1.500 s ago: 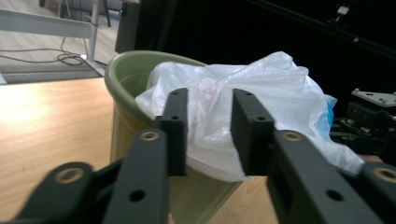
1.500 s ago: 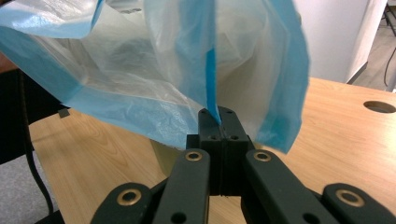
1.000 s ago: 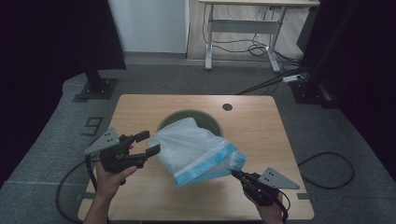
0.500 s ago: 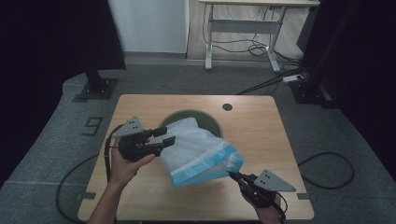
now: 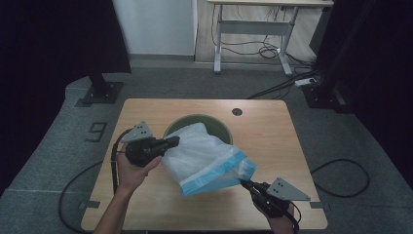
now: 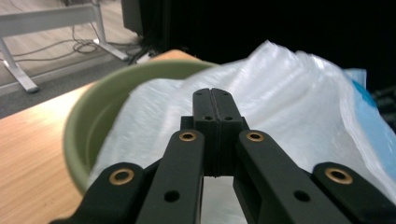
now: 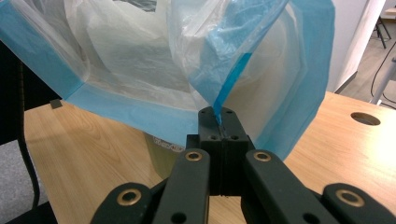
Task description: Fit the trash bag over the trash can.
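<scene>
Jaws of the right gripper are pressed together on the blue-banded edge of the plastic bag, pinching a fold of it just above their tips. Those of the left gripper are also pressed together, tips against the bag's white film; whether any film is caught between them is hard to tell from here.

From the high view, the bag hangs draped between the left gripper and the right gripper, its upper part lying over the green bin on the wooden table.

My guess is the bag is being fitted to the bin. Done well, that means keeping the right pinch firm on the hem while the left takes a real bite of film, then spreading the mouth without tearing it.
</scene>
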Demonstrator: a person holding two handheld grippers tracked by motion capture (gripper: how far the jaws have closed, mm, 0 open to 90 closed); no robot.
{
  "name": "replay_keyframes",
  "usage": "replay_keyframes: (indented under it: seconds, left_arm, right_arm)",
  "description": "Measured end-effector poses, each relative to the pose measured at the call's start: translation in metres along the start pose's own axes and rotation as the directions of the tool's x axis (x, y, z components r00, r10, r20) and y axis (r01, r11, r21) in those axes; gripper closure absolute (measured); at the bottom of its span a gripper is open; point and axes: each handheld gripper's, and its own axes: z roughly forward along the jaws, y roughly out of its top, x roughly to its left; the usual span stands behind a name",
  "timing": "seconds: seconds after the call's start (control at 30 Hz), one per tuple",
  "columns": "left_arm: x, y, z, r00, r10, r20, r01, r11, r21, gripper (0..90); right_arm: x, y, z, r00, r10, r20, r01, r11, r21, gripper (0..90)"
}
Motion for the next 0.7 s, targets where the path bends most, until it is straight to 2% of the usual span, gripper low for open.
replay_keyframes:
  seconds: [0.07, 0.13, 0.17, 0.27, 0.33, 0.4, 0.47, 0.57, 0.63, 0.7]
  left_arm:
    - [0.002, 0.0, -0.002, 0.9999, -0.008, 0.009, 0.008, 1.0, -0.005, 90.0]
    - [0.001, 0.0, -0.002, 0.9999, 0.004, 0.014, -0.004, 1.0, -0.003, 90.0]
    - [0.001, 0.001, -0.002, 0.9995, 0.005, 0.031, -0.005, 1.0, 0.004, 89.1]
    - [-0.001, 0.003, 0.003, 0.9989, 0.016, 0.045, -0.016, 0.9997, 0.02, 70.9]
    - [-0.002, 0.004, 0.007, 0.9976, 0.011, 0.068, -0.013, 0.9994, 0.031, 62.8]
    - [-0.002, 0.005, 0.011, 0.9972, 0.012, 0.073, -0.016, 0.9985, 0.053, 53.7]
    - [-0.001, 0.004, 0.015, 0.9969, 0.018, 0.077, -0.024, 0.9968, 0.077, 49.2]
    - [0.001, 0.003, 0.023, 0.9955, 0.002, 0.095, -0.013, 0.9933, 0.115, 50.0]
    - [0.0, 0.002, 0.026, 0.9957, -0.006, 0.093, -0.007, 0.9907, 0.136, 59.3]
    - [0.0, 0.0, 0.03, 0.9937, -0.008, 0.112, -0.01, 0.9875, 0.157, 72.3]
  right_arm:
    - [0.0, -0.001, -0.001, 1.0, 0.0, 0.0, 0.0, 1.0, 0.001, 88.9]
    - [0.0, -0.001, -0.001, 1.0, -0.001, -0.001, 0.001, 1.0, 0.0, 88.9]
    - [0.0, -0.001, -0.001, 1.0, 0.0, -0.002, 0.0, 1.0, 0.001, 89.0]
    - [0.001, -0.001, 0.0, 1.0, -0.001, -0.005, 0.001, 1.0, 0.001, 89.0]
    - [0.001, -0.001, 0.001, 1.0, -0.002, -0.007, 0.002, 1.0, 0.002, 88.9]
    - [0.002, -0.001, 0.001, 1.0, -0.003, -0.009, 0.003, 1.0, 0.003, 89.0]
    - [0.003, -0.001, 0.002, 0.9999, -0.005, -0.01, 0.005, 1.0, 0.003, 88.9]
    - [0.003, -0.001, 0.001, 0.9999, -0.005, -0.01, 0.005, 1.0, 0.002, 89.0]
    - [0.002, 0.0, 0.001, 1.0, -0.001, -0.009, 0.001, 1.0, 0.002, 88.9]
    - [0.002, -0.001, 0.001, 1.0, 0.0, -0.008, 0.0, 1.0, 0.002, 88.9]
